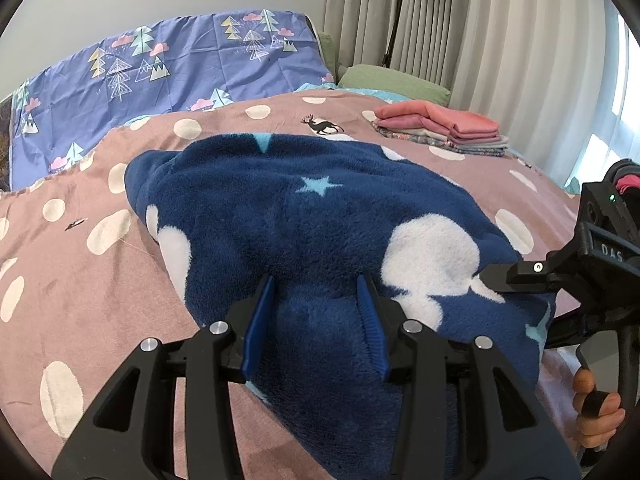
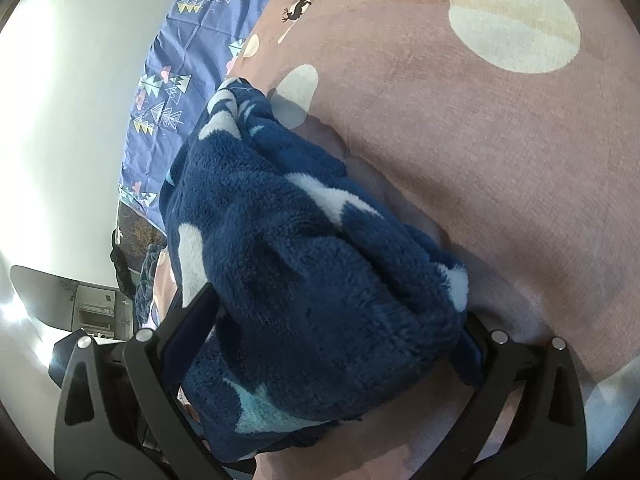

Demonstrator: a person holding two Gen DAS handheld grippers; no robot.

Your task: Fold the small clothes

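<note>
With both the left gripper [image 1: 316,320] and right gripper [image 2: 332,344] jaws clamped on the navy fleece garment [image 1: 320,216], carry its near edge evenly across the bed [image 1: 80,280], keeping corners aligned.

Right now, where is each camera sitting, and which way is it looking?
Left wrist view: on the left gripper, looking across the bed over the blue fleece toward folded clothes and curtains; the right gripper and a hand show.
Right wrist view: on the right gripper, tilted, looking down at bunched fleece between its fingers.
Both show the fleece, bed cover and blue tree-print sheet.
</note>
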